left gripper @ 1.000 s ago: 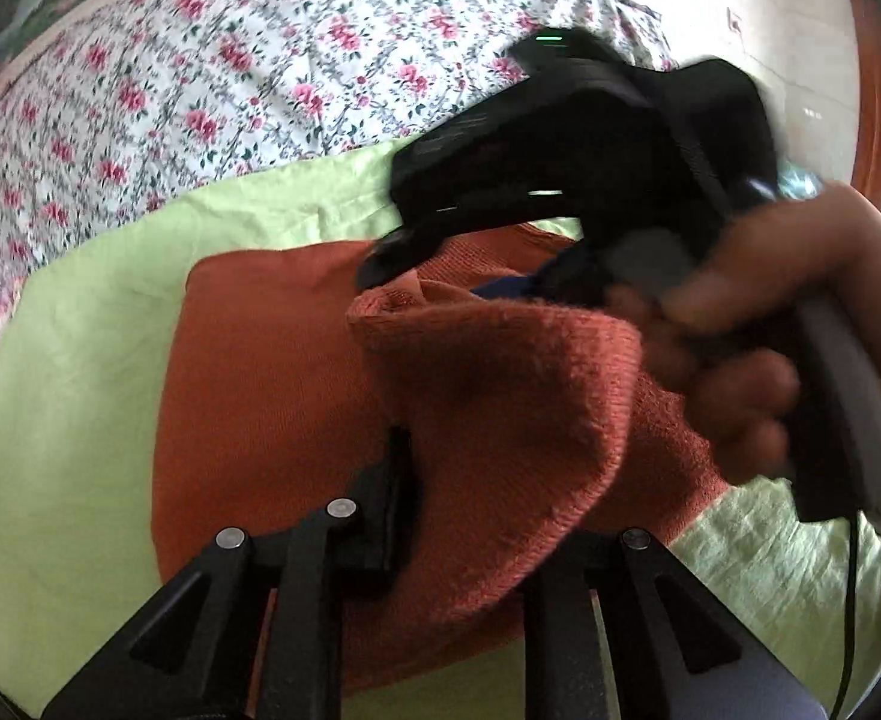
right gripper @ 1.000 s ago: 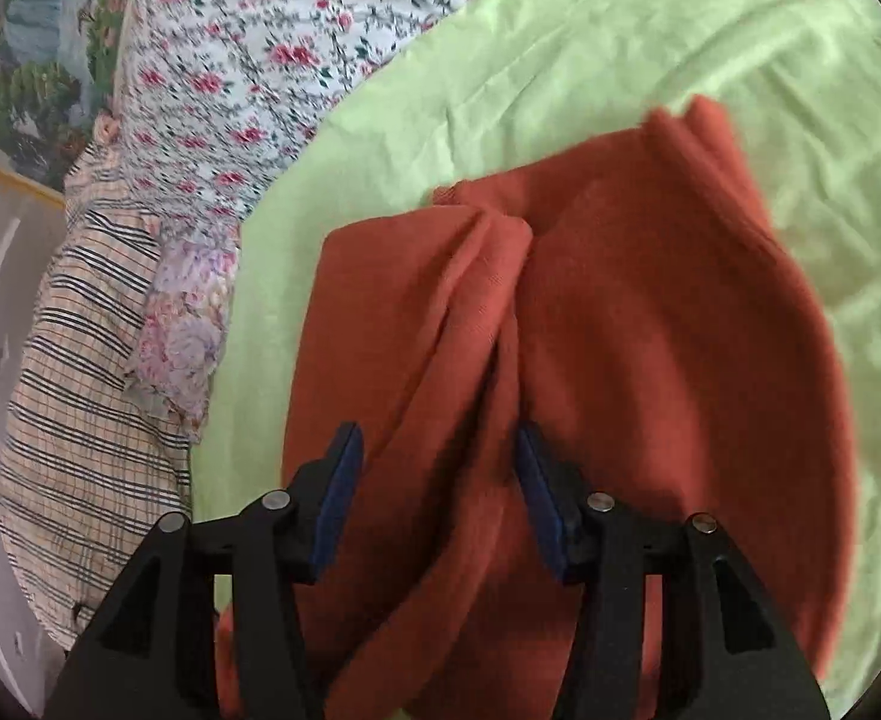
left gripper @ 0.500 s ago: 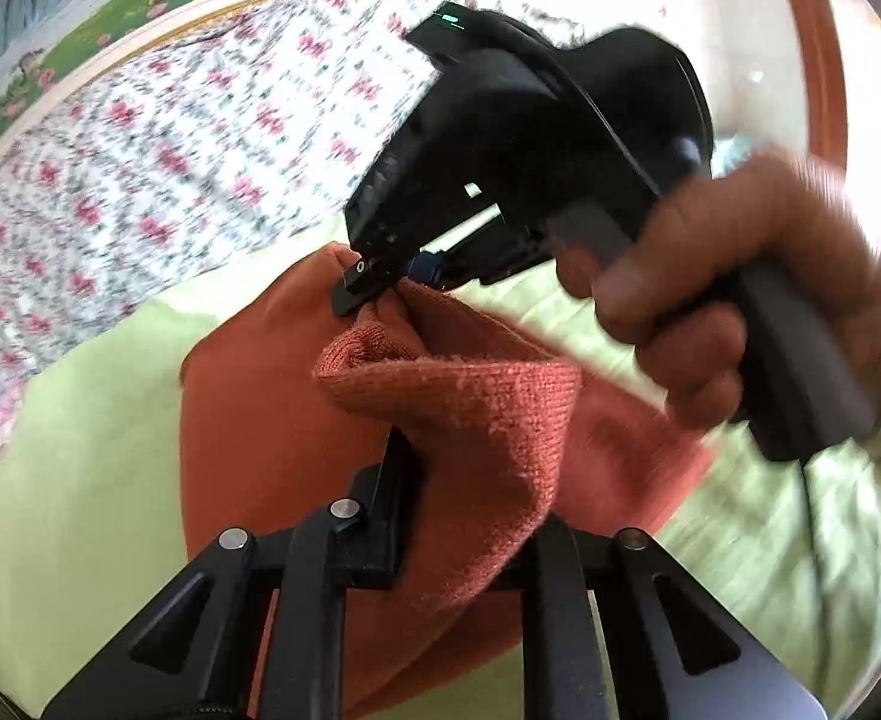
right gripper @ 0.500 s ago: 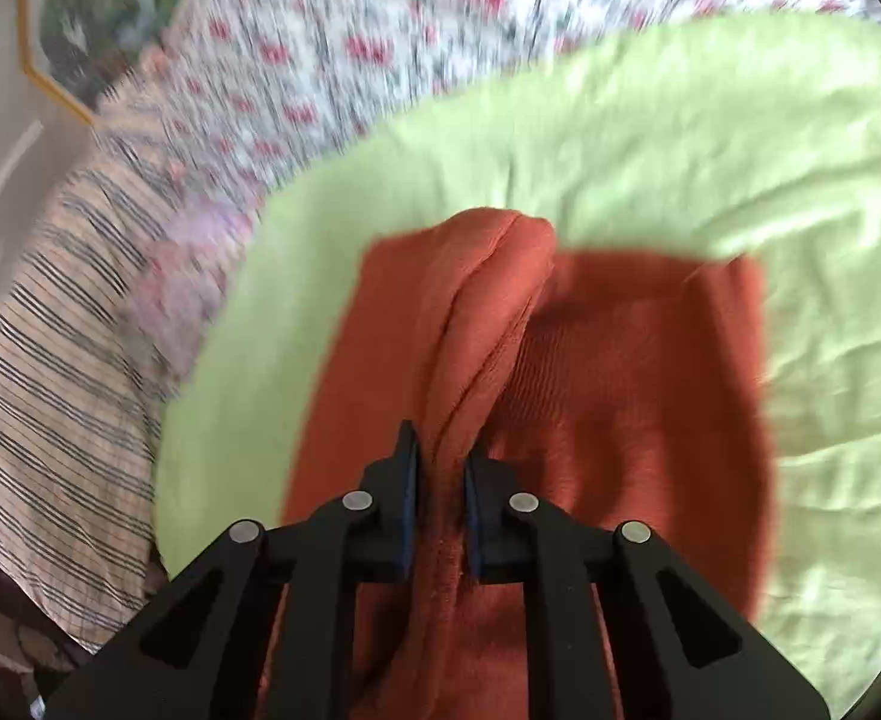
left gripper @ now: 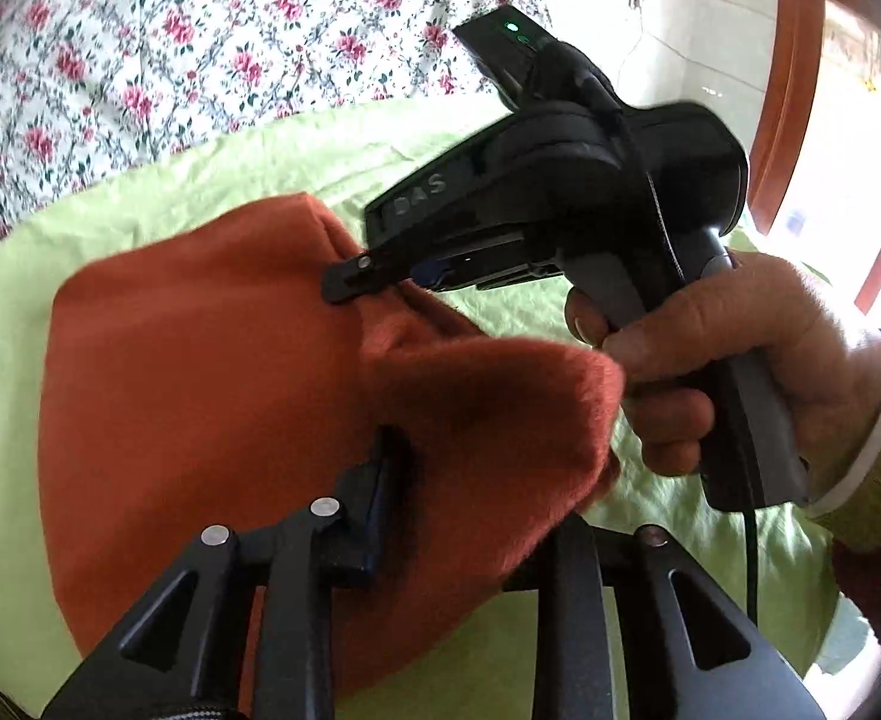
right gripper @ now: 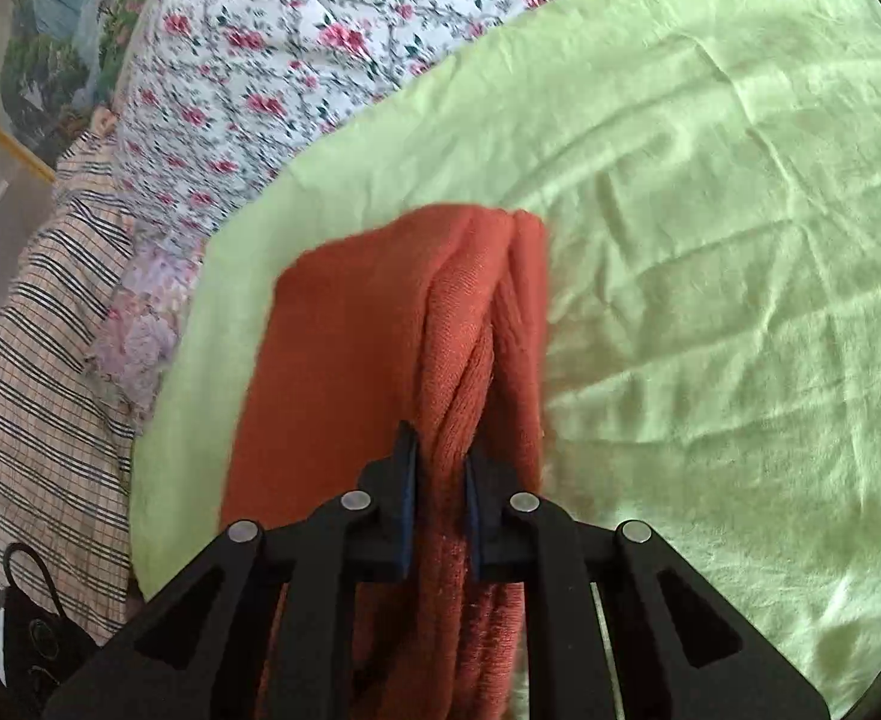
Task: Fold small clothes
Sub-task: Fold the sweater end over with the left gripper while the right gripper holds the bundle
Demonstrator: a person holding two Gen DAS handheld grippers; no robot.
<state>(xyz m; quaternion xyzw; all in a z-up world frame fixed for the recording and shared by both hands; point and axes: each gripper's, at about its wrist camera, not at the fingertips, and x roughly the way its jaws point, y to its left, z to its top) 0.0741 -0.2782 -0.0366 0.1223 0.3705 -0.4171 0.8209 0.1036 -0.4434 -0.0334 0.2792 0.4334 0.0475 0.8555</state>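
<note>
1. Rust-orange knit garment [left gripper: 188,372] sits centre frame on the green sheet [right gripper: 710,210], part lifted, rest lying on the sheet.
2. Right gripper [right gripper: 440,498]: fingers clamped on a bunched ridge of the knit, bottom centre of the right wrist view.
3. Left gripper [left gripper: 476,504]: fingers pinch a thick fold, lower centre; the right-side finger is hidden by cloth.
4. Right hand [left gripper: 740,360] holds the right gripper's handle, right of frame.
5. Floral quilt [left gripper: 200,42] fills the upper left; striped fabric [right gripper: 38,390] at the left edge.
</note>
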